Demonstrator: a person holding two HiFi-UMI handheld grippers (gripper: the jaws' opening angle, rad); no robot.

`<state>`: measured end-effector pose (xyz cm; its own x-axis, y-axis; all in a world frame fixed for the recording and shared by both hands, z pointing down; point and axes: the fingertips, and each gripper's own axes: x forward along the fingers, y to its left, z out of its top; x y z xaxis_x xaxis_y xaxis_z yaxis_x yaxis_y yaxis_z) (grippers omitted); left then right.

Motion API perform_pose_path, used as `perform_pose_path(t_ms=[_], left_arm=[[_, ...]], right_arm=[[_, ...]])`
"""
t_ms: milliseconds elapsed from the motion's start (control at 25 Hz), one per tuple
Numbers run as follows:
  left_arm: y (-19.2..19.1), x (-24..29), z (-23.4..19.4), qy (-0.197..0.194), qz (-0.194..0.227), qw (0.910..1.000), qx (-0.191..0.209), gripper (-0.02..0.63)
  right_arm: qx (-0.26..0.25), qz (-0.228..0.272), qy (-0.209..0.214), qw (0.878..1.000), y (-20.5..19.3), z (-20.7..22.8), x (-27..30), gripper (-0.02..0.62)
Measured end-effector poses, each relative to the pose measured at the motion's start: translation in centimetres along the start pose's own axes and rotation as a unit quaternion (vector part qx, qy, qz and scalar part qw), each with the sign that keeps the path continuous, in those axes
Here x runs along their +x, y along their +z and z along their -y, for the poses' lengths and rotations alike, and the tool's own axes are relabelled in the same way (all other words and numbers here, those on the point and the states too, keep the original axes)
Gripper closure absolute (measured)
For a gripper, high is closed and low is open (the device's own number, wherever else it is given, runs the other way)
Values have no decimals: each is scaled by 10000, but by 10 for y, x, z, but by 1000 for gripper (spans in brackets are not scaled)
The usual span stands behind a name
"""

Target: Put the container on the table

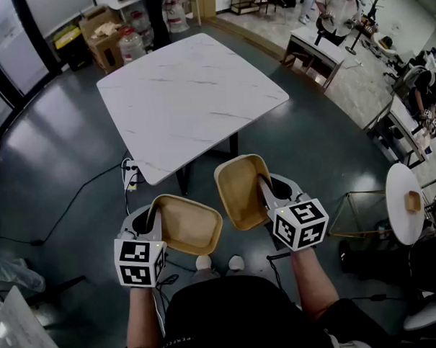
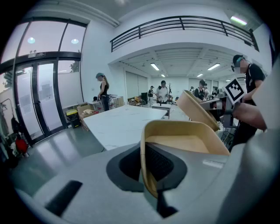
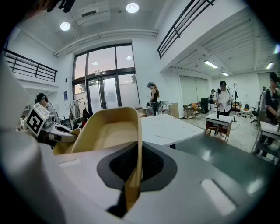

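In the head view I hold two tan, shallow square containers side by side over the dark floor, short of the near corner of the white marble table. My left gripper is shut on the rim of the left container, which lies nearly level. My right gripper is shut on the rim of the right container, which is tilted up on edge. In the left gripper view the jaws pinch the container's wall. The right gripper view shows the same pinch on its container.
Cardboard boxes and water jugs stand beyond the table's far left corner. A power strip with cables lies on the floor under the table's near edge. A small round table stands at the right, with desks and people at the back right.
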<state>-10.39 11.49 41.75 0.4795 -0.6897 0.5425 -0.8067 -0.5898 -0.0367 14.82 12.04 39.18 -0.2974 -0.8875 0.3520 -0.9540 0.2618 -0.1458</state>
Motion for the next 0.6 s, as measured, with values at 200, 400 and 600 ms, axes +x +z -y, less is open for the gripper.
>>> perform_pose_path(t_ms=[200,400,600], left_arm=[[-3,2,-3,-7,-7,10000,-44,606],[-2,3,-12,-77,49,9999,-113,606],[-9,6,-25,-133,-19,9998,-174,606]], right_arm=[[-11,-23,-7,10000,1,0,4,594],[54,5,17,10000,4,-8,13,594],[24,-105,7,9999,3,-19,22,594]])
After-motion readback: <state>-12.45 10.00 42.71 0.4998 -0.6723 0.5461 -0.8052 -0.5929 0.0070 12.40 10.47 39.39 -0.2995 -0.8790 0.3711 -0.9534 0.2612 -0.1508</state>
